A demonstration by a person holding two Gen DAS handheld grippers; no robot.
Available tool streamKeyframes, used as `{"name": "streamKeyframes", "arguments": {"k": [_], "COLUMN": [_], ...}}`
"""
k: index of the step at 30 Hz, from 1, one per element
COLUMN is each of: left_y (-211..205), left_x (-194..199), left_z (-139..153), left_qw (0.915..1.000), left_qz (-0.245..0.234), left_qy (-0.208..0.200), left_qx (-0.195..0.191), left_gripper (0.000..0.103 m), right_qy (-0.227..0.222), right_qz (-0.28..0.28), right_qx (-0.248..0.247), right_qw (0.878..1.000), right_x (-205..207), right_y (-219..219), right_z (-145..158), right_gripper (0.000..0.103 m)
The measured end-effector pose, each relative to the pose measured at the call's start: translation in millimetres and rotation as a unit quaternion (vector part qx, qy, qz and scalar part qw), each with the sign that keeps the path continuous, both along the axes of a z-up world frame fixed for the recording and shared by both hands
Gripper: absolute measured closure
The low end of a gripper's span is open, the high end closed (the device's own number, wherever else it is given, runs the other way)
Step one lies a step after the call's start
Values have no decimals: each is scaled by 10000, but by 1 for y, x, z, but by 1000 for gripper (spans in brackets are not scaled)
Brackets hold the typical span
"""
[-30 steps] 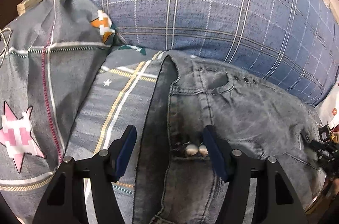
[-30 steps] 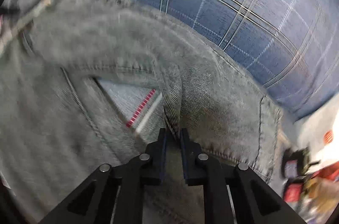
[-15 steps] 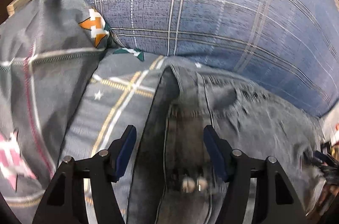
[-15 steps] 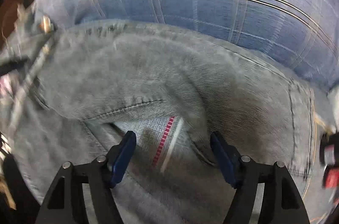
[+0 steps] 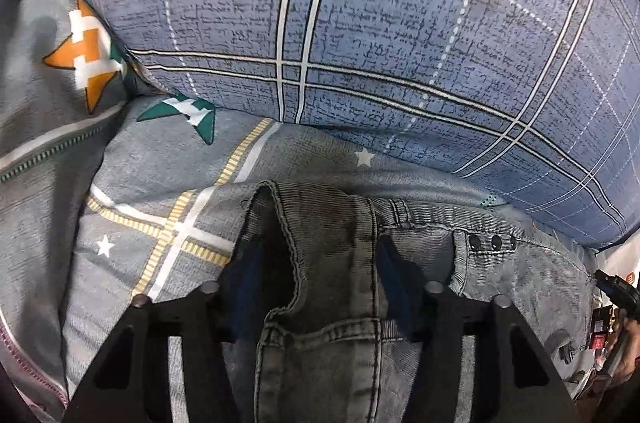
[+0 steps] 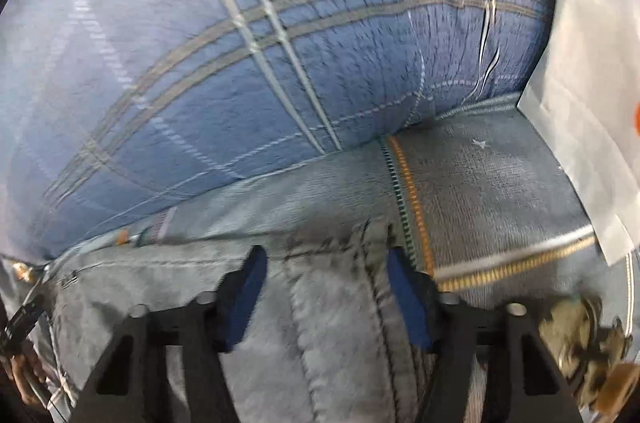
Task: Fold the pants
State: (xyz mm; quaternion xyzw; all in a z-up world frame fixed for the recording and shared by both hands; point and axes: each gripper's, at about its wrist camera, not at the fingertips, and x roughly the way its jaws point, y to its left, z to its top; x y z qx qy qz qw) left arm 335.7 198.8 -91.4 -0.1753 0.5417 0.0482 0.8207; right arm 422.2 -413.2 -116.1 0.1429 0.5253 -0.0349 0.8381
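Patterned bedsheet [image 5: 160, 163] under grey jeans [image 5: 328, 363] (no legible labels)

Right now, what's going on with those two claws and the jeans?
Left gripper closing around waistband edge of grey jeans, not clamped. Right gripper closing astride a seam, pads clear. Blue plaid pillow close behind.

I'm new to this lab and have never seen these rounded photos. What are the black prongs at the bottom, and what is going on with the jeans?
Each picture comes from a fisheye camera on a handheld two-finger gripper, looking along its fingers. A person carries one in each hand. The left gripper straddles a raised fold at the waistband of the grey jeans; its jaws have just been closing, though a firm pinch is not clear. The right gripper, blurred, straddles the jeans' edge, jaws also closing. The jeans lie on a patterned grey bedsheet in front of a blue plaid pillow.
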Motion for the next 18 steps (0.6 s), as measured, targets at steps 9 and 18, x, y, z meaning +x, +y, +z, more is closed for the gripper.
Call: {"name": "streamKeyframes", "arguments": {"k": [9, 18], "left_y": [10, 8], "left_x": [7, 31], "left_z": [-3, -7], "left_qw": [9998, 9995], "left_qz": [83, 114], "left_qy": [46, 172], "left_qx": [-149, -256], "left_gripper": [48, 72], "right_qy": [104, 120], "right_qz": [-19, 22], "right_qx": [-168, -320], "right_qw": [9998, 9994], "right_x": [9, 9], "right_y": [1, 14], "right_z": [-14, -5], "right_gripper": [54, 65]}}
